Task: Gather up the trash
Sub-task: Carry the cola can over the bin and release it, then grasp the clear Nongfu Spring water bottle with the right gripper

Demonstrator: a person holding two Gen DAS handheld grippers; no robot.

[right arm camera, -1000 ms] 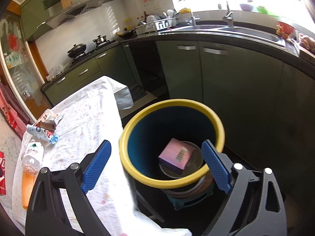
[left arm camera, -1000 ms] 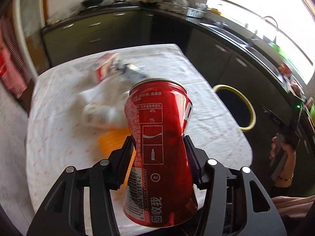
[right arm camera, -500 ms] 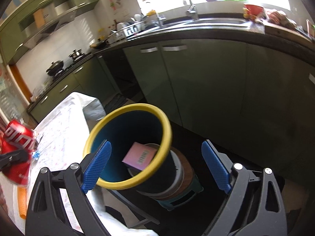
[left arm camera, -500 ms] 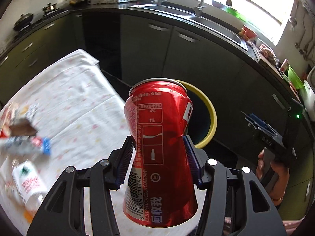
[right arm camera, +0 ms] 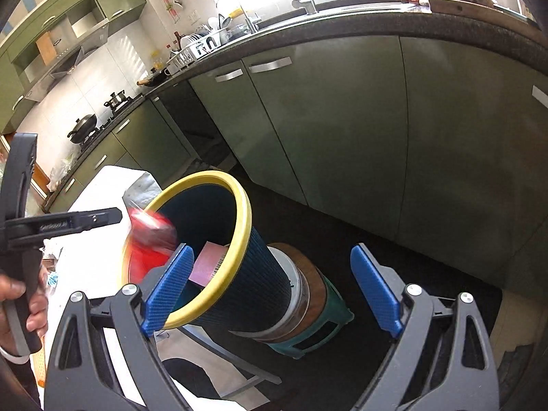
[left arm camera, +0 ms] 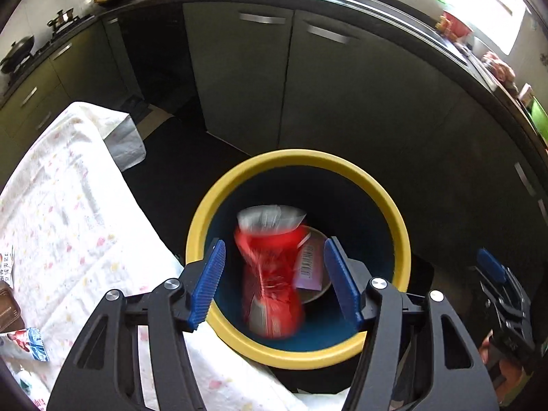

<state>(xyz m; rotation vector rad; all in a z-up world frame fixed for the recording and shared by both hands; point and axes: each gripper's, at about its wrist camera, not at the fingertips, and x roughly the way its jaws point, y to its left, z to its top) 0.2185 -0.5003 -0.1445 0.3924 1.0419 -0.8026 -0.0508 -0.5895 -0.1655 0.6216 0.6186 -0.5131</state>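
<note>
The left claw (left arm camera: 274,281) hangs above the bin with its jaws opening, and the blurred red can (left arm camera: 270,274) sits between the pads but clear of both, dropping into the yellow-rimmed bin (left arm camera: 298,356). So the step in hand is the release of one piece of trash; a pink box (left arm camera: 308,269) already lies at the bottom. The right claw (right arm camera: 270,287) stands wide open and holds nothing, poised beside the bin's rim. Next, I judge, a claw must swing back over the desk (left arm camera: 68,212), where wrappers (left arm camera: 29,339) wait near its left edge. The bin stands tight against the desk's edge, with cabinets (left arm camera: 342,102) beyond and dark floor between giving fair room.
</note>
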